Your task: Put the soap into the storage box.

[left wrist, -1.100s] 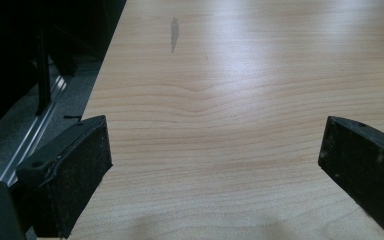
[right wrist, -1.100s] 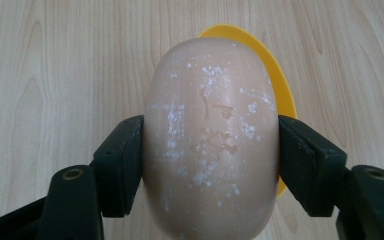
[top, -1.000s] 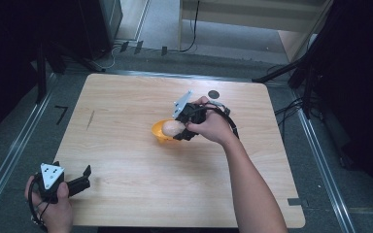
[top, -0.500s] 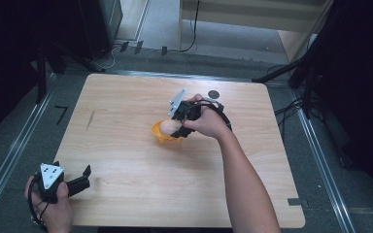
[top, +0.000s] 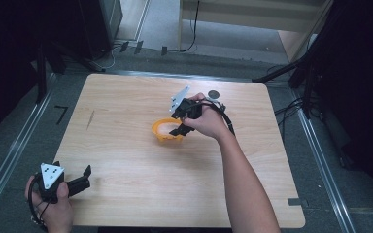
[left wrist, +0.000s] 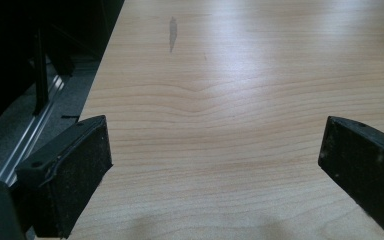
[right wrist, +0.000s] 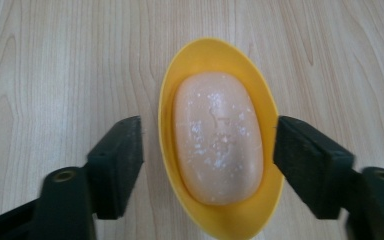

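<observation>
A pale orange bar of soap lies in an oval yellow dish on the wooden table. My right gripper points down over the dish, one jaw on each side of it. Its jaws have just been opening; the left pad stands clear of the dish and the right pad sits at the rim. Neither pad presses on the soap. In the high view, the right gripper is at mid-table. My left gripper rests at the near left corner, wide open over bare wood.
A small dark round object lies on the table just beyond the right hand. A dark streak marks the wood at the left. Metal rails run along the floor beside the table, with dark equipment stands around.
The right gripper's jaws have spread apart and the soap now lies free in the dish. The right hand shifted slightly. The left hand has stayed still.
</observation>
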`<action>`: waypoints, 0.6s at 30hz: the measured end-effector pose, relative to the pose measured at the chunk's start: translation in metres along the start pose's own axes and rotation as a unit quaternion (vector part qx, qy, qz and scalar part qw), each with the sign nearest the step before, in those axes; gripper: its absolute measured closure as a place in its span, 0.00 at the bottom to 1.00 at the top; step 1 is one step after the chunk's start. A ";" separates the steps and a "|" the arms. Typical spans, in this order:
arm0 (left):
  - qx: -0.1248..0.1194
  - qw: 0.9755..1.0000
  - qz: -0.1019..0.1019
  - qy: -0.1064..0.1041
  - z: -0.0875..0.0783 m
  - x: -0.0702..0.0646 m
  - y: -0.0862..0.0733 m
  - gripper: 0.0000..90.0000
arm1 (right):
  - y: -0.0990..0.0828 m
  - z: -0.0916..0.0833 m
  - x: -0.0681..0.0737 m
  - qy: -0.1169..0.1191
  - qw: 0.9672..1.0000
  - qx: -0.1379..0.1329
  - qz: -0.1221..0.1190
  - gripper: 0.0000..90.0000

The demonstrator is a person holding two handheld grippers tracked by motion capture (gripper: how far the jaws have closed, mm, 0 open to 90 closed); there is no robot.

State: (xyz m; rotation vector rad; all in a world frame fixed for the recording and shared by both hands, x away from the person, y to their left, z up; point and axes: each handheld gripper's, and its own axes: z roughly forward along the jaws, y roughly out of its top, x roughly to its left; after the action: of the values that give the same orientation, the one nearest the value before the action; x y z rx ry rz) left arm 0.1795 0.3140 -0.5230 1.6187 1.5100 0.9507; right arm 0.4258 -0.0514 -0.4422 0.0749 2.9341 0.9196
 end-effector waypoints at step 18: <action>0.005 1.000 0.004 0.004 0.001 -0.001 0.000 0.01 | -0.045 -0.029 0.029 -0.056 0.992 -0.044 0.100 0.00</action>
State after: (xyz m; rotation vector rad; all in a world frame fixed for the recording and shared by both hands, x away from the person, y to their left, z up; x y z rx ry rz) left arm 0.1808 0.3125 -0.5233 1.6319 1.5171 0.9567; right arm 0.3938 -0.1031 -0.4452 0.4099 2.8166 1.0337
